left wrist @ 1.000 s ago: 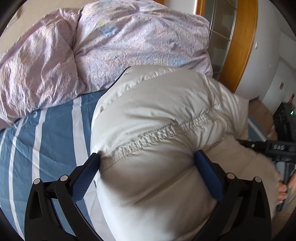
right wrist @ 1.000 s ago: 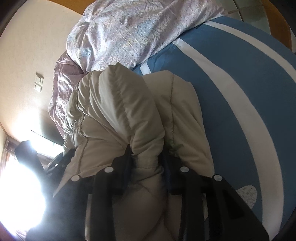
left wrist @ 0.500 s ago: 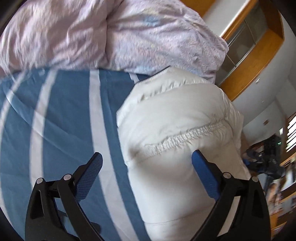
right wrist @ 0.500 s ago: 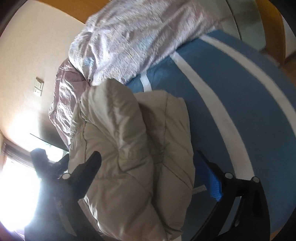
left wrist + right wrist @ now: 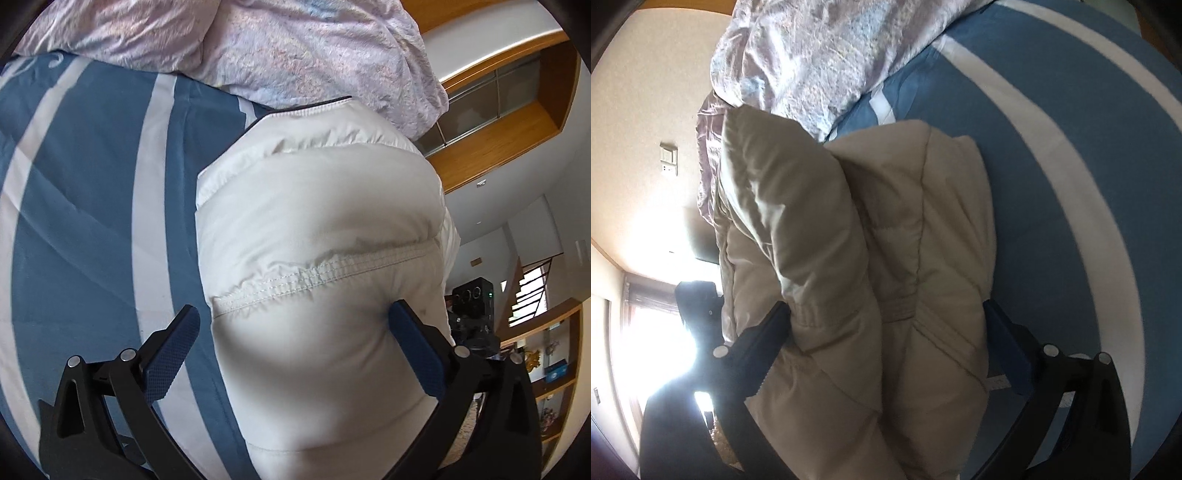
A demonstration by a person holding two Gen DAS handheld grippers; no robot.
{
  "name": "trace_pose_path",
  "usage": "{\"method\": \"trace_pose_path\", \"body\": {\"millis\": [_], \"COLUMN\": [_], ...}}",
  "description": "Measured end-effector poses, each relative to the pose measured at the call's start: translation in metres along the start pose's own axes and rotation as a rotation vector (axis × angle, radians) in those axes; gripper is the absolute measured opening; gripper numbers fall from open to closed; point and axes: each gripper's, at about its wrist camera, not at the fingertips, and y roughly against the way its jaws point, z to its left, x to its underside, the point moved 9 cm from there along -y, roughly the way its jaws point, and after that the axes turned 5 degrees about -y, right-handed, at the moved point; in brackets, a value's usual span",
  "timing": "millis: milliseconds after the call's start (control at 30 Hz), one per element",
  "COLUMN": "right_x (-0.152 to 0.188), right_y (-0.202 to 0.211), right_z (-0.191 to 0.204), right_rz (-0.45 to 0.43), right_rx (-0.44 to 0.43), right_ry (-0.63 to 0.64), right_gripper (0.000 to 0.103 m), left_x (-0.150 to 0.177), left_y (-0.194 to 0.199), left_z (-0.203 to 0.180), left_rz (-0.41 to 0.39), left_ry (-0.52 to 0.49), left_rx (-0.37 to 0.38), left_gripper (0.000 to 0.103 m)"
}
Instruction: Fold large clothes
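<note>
A puffy beige down jacket (image 5: 321, 236) lies bundled on the blue and white striped bed sheet (image 5: 92, 192). My left gripper (image 5: 293, 312) is open wide around the jacket's near end, below its stitched seam. Its right pad (image 5: 413, 347) rests against the cloth and its left pad (image 5: 173, 350) stands clear over the sheet. In the right wrist view the same jacket (image 5: 894, 240) shows two padded folds side by side. My right gripper (image 5: 884, 308) is open wide, with the jacket between its fingers but not pinched.
A crumpled lilac quilt (image 5: 258, 48) is heaped at the far end of the bed, touching the jacket. The quilt (image 5: 820, 55) also fills the top of the right wrist view. A wood-framed window (image 5: 517, 92) and shelves (image 5: 554, 376) stand to the right. Striped sheet (image 5: 1089, 184) lies bare beside the jacket.
My right gripper has opened from shut on a jacket fold to wide open, and the fold has dropped. My left gripper has rolled and shifted, so its left pad has come off the jacket.
</note>
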Motion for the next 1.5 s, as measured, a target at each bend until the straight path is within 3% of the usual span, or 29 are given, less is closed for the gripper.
{"method": "trace_pose_path", "body": {"millis": [200,667,733,833,1000,1233,1500], "right_x": [-0.001,0.005,0.007,0.01,0.012,0.0,-0.019], "right_y": [-0.015,-0.037,-0.038,-0.034,-0.033,-0.067,-0.119], "right_z": [-0.003,0.012,0.016,0.021,0.033,0.08,0.138], "right_rz": [0.071,0.117,0.102,0.076,0.054,0.07,0.111], "right_rx": [-0.006,-0.114,-0.127,-0.14,-0.142,-0.148,-0.092], "right_ry": [0.014,0.064,0.072,0.08,0.095,0.145,0.217], "right_gripper": [0.101,0.101,0.097,0.081,0.06,0.056,0.055], "left_x": [0.003,0.005,0.004,0.0,-0.011,-0.029,-0.055], "left_y": [-0.007,-0.014,-0.011,-0.001,0.023,0.064,0.104], "left_z": [-0.001,-0.005,-0.008,-0.012,-0.011,0.01,0.057], "left_rz": [0.007,-0.029,-0.051,-0.078,-0.132,-0.217,-0.299], "left_ry": [0.019,0.032,0.021,0.001,-0.043,-0.066,-0.029], "left_rx": [0.048,0.089,0.079,0.071,0.038,-0.038,-0.12], "left_gripper": [0.102,0.102,0.096,0.084,0.076,0.074,0.075]}}
